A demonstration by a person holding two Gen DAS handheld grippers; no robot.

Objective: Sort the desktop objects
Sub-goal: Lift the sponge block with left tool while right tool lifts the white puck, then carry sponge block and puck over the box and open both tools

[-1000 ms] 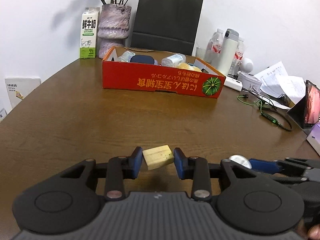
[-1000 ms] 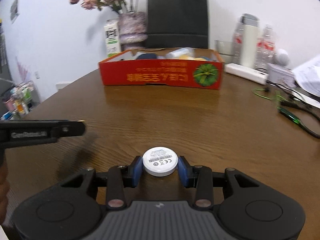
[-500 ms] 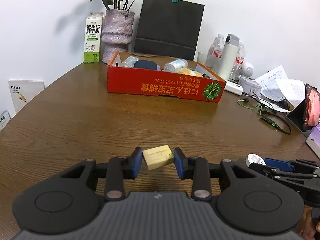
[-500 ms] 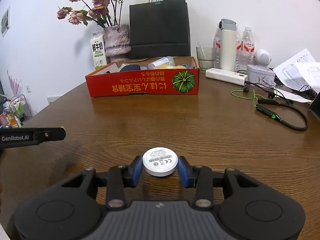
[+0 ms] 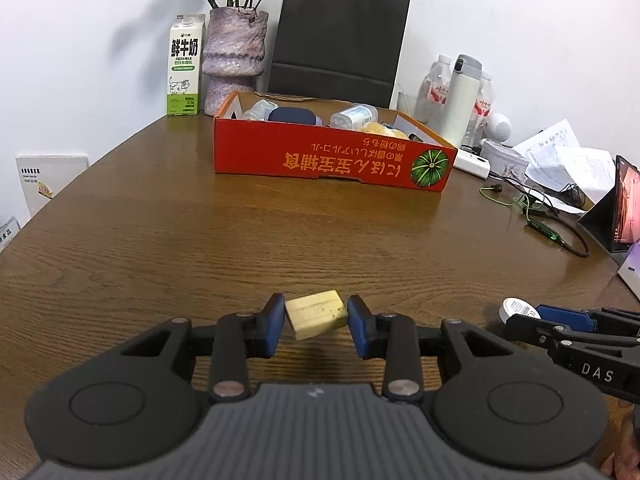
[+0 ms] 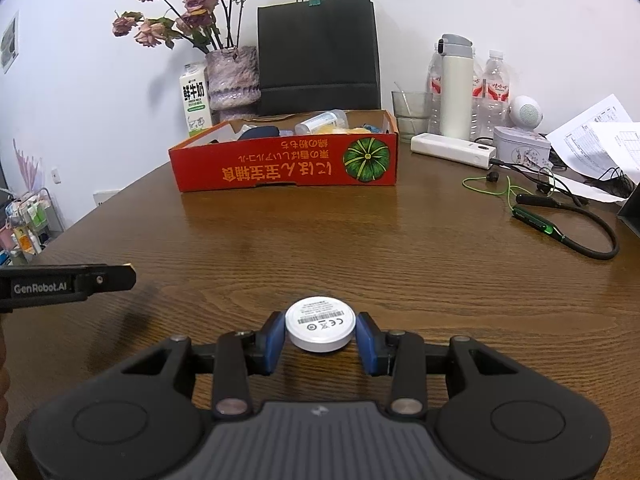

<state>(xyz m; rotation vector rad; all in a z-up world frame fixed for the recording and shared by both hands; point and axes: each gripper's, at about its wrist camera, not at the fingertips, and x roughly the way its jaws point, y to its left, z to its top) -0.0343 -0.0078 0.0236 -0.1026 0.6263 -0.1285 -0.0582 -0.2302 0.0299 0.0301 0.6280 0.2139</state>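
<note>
Above wooden table [image 5: 160, 240], both grippers lifted clear: left gripper [image 5: 316, 320] clamps yellow block [image 5: 316, 314], right gripper [image 6: 320, 330] clamps white round puck [image 6: 320, 323]. Grips unchanged from second ago; view of far wall has tilted upward since, more of flowers [image 6: 180, 12] and black bag [image 6: 318, 52] now visible. At 12 o'clock, red cardboard box [image 5: 332, 156] holds dark blue case [image 5: 294, 115], clear bottles [image 5: 354, 115], yellowish item [image 5: 380, 129]. Right gripper visible at 3 o'clock in left view.

Glossy wood-grain table [image 5: 200, 240]; red box [image 5: 320, 156], probably matt cardboard.
</note>
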